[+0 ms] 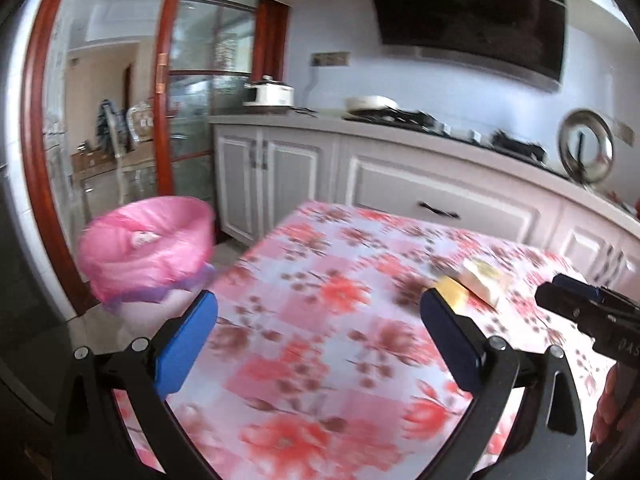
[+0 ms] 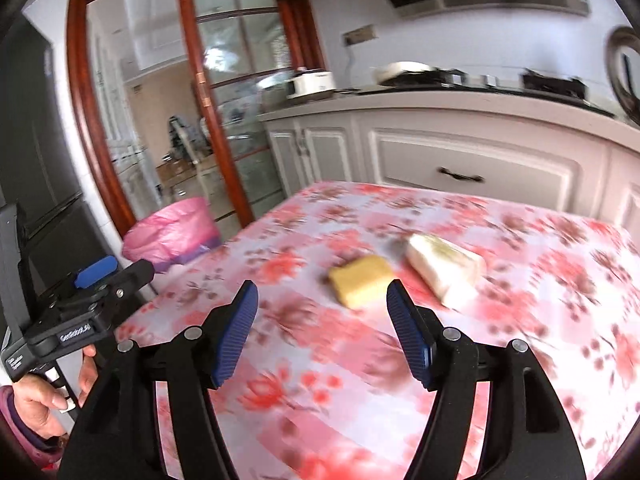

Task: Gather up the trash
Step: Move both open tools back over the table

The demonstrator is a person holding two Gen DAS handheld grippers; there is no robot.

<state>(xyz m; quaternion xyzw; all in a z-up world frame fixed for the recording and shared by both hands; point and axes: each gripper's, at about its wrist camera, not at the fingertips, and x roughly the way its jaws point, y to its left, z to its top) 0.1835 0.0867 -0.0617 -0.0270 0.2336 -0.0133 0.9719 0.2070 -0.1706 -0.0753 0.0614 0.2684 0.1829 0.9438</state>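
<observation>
Left gripper (image 1: 320, 320) spread wide, nothing between jaws. Right gripper (image 2: 322, 312) jaws apart, empty. Yellow sponge (image 2: 360, 280) and white packet (image 2: 444, 272) side by side on floral tablecloth (image 2: 520, 320). Pink-lined bin (image 1: 146, 240) beside table, left.

Ahead of my right tongs (image 2: 322, 300), two packets (image 2: 360, 282) (image 2: 444, 272) lie side by side on the table (image 2: 520, 320). The bin (image 1: 146, 248) stands off the table's edge, left of my left tongs (image 1: 320, 312).

Left gripper (image 1: 320, 320) and right gripper (image 2: 322, 316), fingers apart, empty.
</observation>
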